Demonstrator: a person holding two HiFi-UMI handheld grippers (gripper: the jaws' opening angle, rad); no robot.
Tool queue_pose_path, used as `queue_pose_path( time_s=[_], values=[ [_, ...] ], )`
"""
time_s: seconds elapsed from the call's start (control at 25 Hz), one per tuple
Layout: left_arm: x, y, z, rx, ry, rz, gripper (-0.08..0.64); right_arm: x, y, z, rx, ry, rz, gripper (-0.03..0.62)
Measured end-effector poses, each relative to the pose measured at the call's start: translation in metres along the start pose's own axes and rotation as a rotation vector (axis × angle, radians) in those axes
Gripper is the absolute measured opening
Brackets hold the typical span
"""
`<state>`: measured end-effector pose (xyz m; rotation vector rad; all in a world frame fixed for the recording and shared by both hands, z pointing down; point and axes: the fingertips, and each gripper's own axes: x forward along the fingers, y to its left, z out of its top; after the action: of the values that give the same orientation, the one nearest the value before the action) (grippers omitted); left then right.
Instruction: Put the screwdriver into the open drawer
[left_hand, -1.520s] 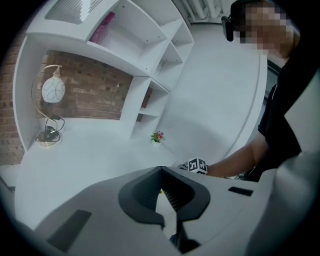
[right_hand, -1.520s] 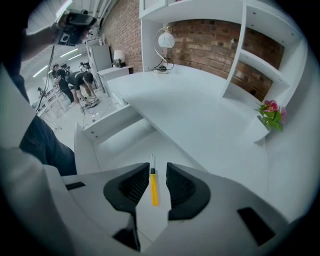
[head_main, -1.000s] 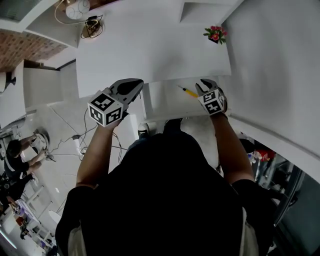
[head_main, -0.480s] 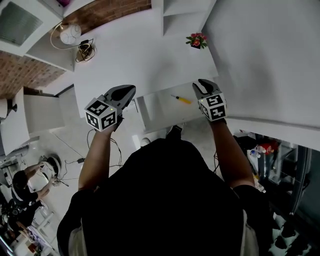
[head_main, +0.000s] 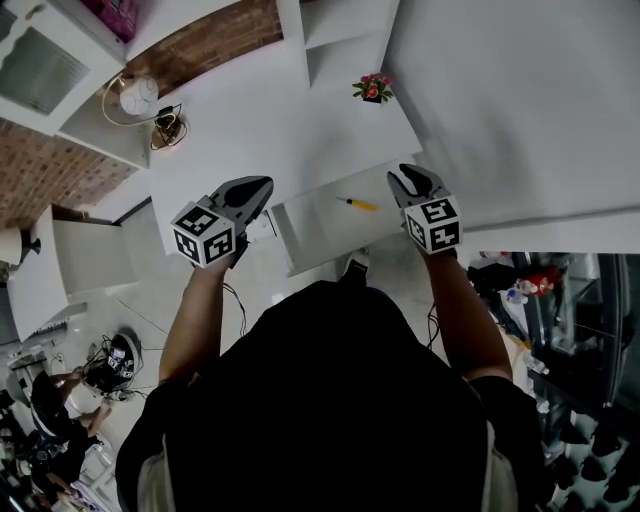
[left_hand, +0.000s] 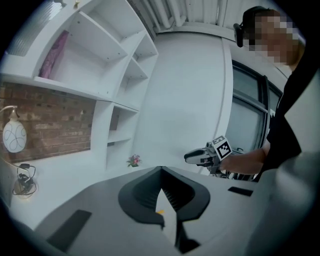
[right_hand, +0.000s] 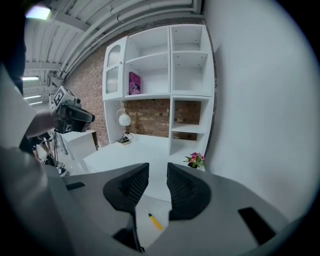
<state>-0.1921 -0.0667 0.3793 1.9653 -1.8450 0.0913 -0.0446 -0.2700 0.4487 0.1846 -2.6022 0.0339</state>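
- Head view: I see the open drawer (head_main: 315, 225) pulled out from the front edge of the white surface (head_main: 260, 110). The screwdriver (head_main: 358, 204), yellow-handled, lies flat inside the drawer, toward its right half, and touches neither tool.
- Head view: my left hand-held gripper (head_main: 260, 186) hangs just beside the drawer's left end, its jaws drawn together.
- Head view: my right hand-held gripper (head_main: 408, 180) hovers at the drawer's right end, near the screwdriver but apart from it.
- Head view: a small flower pot (head_main: 371, 88) stands on the surface well behind the drawer. A round lamp (head_main: 138, 95) sits far off behind the drawer's left side.
- Left gripper view: the two jaws of this hand-held gripper (left_hand: 161, 169) meet at their tips and hold nothing. Through the slit below the tips I catch a yellow speck against white, too small for me to name with certainty. The right hand-held gripper shows beyond, on the drawer's far side.
- Right gripper view: the jaws of this hand-held gripper (right_hand: 158, 166) stand apart with a clear gap, and nothing sits between them. Lower in that gap the screwdriver lies on the drawer's floor, well below the jaws, its metal tip pointing away from me. The flower pot stands beyond the drawer to the right, and white shelves (right_hand: 170, 65) rise behind the surface, far past the drawer.
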Motion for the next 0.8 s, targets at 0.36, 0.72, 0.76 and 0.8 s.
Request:
queue_pose_path(
  time_s=[0.36, 0.72, 0.76, 0.8],
  values=[
    [-0.002, -0.036, 0.005, 0.028, -0.01, -0.064, 0.016, -0.054, 0.003, 0.003, 0.028, -0.057, -0.07, 0.121],
    [-0.009, -0.066, 0.005, 0.056, -0.014, -0.107, 0.015, -0.093, 0.015, -0.008, 0.072, -0.082, -0.105, 0.121],
    [-0.01, -0.068, 0.004, 0.056, -0.015, -0.109, 0.016, -0.096, 0.017, -0.009, 0.073, -0.083, -0.107, 0.123],
    [-0.012, -0.07, 0.003, 0.055, -0.015, -0.11, 0.015, -0.099, 0.019, -0.01, 0.074, -0.084, -0.108, 0.123]
  ],
)
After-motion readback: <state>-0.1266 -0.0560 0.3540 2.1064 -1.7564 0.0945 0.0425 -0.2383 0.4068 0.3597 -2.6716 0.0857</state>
